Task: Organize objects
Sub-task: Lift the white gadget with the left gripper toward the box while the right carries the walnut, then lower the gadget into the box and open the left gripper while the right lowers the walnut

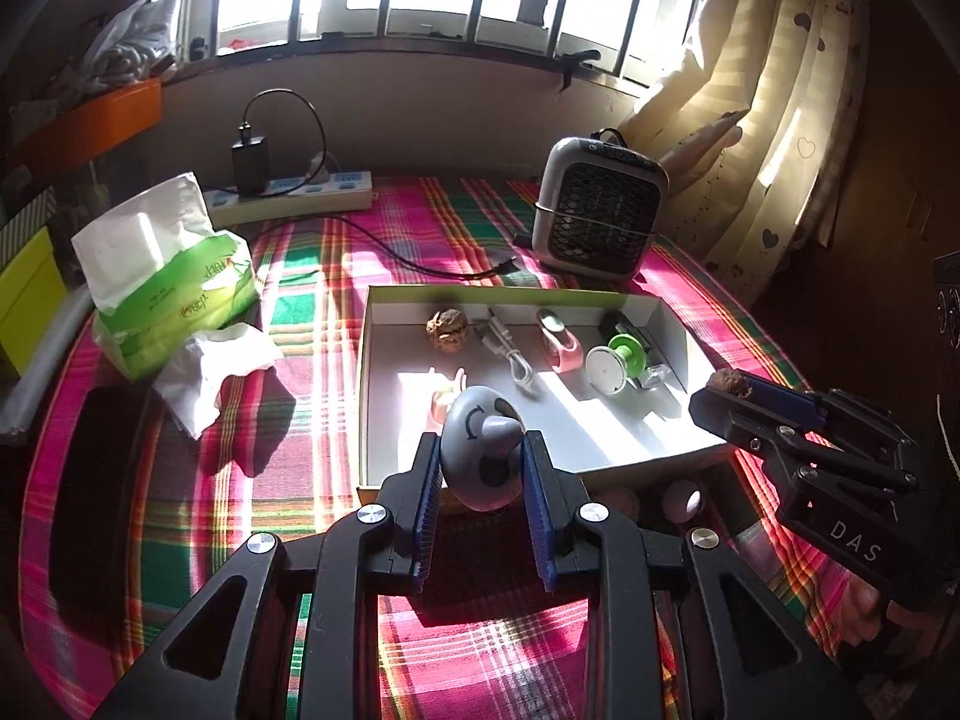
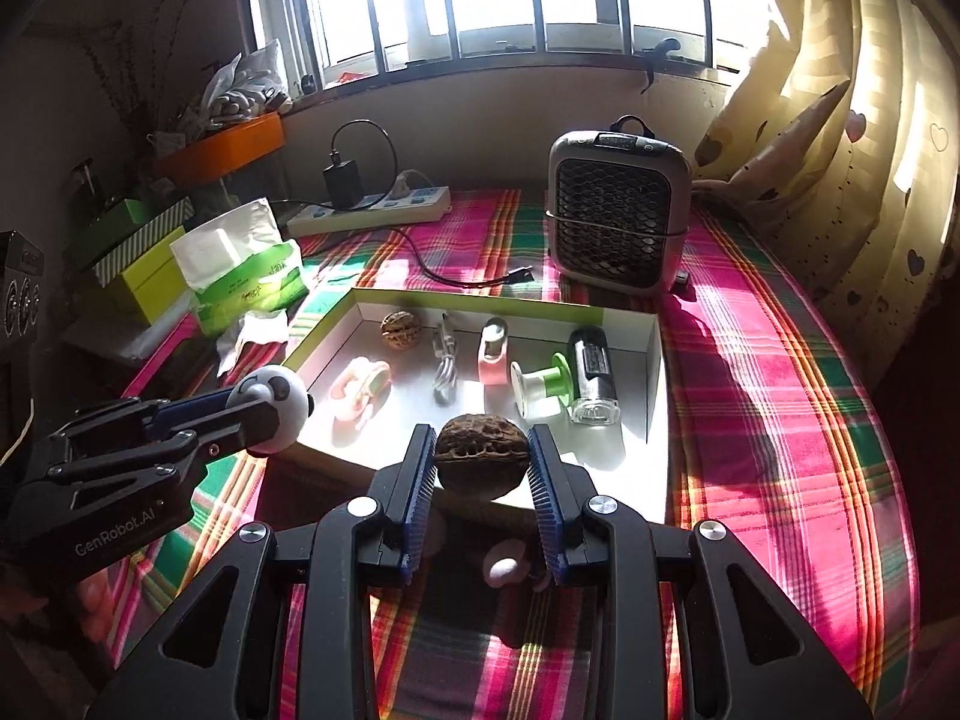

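Your left gripper (image 1: 480, 474) clamps a grey panda-face toy (image 1: 483, 456) above the near edge of the white box (image 1: 672, 324). Your right gripper (image 2: 483, 468) pinches a walnut (image 2: 482, 461) over the box's near rim. Inside the box: another walnut (image 2: 401, 330), cable (image 2: 444, 369), green spool (image 2: 543, 387).

cloth (image 1: 288, 324): pink, green, yellow plaid | tray (image 2: 654, 354): white, green rim | toy (image 1: 480, 456): grey, black marks | walnut (image 2: 482, 459): brown | pads (image 1: 536, 498): blue | spool (image 2: 543, 384): green, white | tissue pack (image 1: 198, 294): green, white | curtain (image 2: 840, 138): cream, dark hearts
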`<act>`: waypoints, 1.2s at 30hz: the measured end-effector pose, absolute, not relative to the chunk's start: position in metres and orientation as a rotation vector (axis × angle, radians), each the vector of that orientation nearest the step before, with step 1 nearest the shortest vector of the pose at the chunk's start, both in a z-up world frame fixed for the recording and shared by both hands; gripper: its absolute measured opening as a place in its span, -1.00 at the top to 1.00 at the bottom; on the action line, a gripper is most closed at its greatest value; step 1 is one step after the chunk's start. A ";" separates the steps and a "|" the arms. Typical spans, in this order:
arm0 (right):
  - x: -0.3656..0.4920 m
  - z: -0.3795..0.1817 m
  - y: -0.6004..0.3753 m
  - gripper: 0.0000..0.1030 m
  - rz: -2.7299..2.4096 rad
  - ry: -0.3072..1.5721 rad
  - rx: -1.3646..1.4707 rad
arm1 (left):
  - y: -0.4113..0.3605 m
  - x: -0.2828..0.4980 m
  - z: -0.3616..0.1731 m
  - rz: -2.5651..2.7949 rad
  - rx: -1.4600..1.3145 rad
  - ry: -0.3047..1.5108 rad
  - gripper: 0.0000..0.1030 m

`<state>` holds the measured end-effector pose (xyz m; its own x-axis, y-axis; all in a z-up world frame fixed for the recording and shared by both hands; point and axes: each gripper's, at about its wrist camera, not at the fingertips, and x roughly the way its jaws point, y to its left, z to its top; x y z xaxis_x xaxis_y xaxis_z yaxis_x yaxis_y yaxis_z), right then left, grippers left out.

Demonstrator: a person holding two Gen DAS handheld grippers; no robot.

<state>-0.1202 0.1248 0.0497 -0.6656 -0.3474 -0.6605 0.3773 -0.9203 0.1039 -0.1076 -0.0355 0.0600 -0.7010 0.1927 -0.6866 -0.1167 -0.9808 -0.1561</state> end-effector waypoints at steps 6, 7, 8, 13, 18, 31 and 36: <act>-0.140 0.056 0.115 0.38 -2.527 0.080 1.001 | -0.041 -0.117 0.058 2.749 -1.143 -0.170 0.54; -0.143 0.056 0.113 0.37 -2.519 0.086 1.005 | -0.042 -0.118 0.057 2.748 -1.147 -0.172 0.54; -0.148 0.056 0.111 0.37 -2.507 0.093 1.008 | -0.043 -0.119 0.056 2.745 -1.151 -0.174 0.54; -0.167 0.048 0.101 0.37 -2.482 0.119 1.026 | -0.045 -0.126 0.048 2.729 -1.184 -0.193 0.54; -0.185 0.036 0.090 0.37 -2.432 0.149 1.082 | -0.045 -0.132 0.042 2.724 -1.202 -0.191 0.61; -0.213 0.017 0.073 0.37 -2.384 0.177 1.147 | -0.045 -0.150 0.026 2.696 -1.272 -0.201 0.62; -0.220 0.013 0.066 0.37 -2.368 0.180 1.160 | -0.048 -0.152 0.023 2.694 -1.283 -0.224 0.62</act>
<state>-0.2198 0.0661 0.0127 -0.5167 -0.3722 -0.7710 0.4844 -0.8696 0.0952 -0.1521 -0.0480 0.0228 -0.6234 0.1980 -0.7564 -0.0701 -0.9777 -0.1982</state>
